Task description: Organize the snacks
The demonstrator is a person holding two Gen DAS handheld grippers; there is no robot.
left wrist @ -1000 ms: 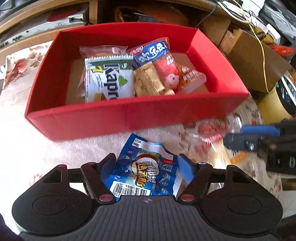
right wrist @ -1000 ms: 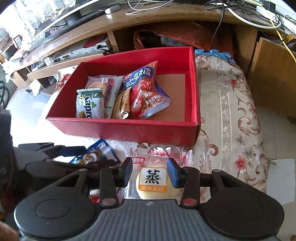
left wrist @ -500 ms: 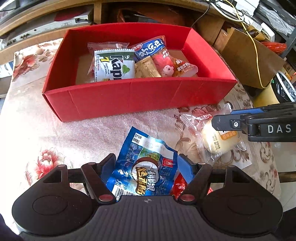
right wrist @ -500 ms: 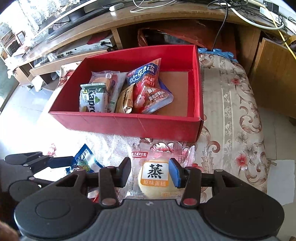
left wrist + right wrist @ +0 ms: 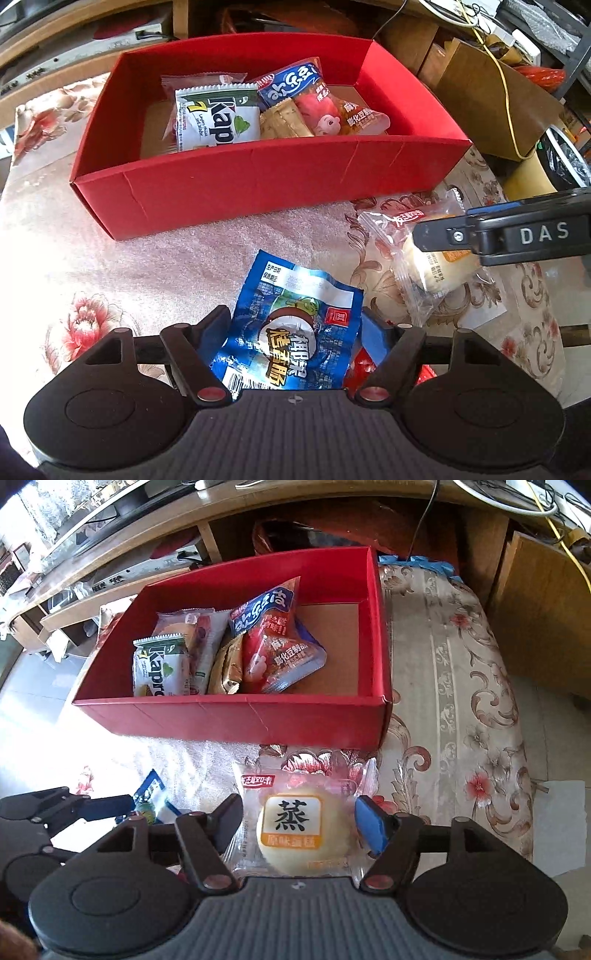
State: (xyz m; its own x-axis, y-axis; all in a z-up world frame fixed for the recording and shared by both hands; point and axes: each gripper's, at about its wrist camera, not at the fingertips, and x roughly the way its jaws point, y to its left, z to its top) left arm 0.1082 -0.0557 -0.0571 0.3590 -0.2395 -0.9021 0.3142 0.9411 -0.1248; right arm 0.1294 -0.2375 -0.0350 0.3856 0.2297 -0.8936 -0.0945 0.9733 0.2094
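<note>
A red box (image 5: 258, 177) (image 5: 258, 716) stands on the floral cloth and holds several snack packs, among them a white Kapro pack (image 5: 218, 118) (image 5: 159, 672) and a red-blue pouch (image 5: 317, 107) (image 5: 280, 653). My left gripper (image 5: 295, 328) is shut on a blue snack packet (image 5: 291, 332) and holds it in front of the box. My right gripper (image 5: 299, 816) is shut on a clear-wrapped steamed cake (image 5: 299, 830), also seen in the left wrist view (image 5: 432, 266), to the right of the blue packet.
A red wrapper (image 5: 364, 365) lies under the left gripper. Cardboard boxes (image 5: 491, 92) and cables stand to the right of the table. A wooden shelf unit (image 5: 147, 554) runs behind the box. The box's right part shows bare brown floor (image 5: 328, 650).
Both grippers have drawn back and up from the box with their packs, so the box looks farther away. The right gripper has lifted the cake.
</note>
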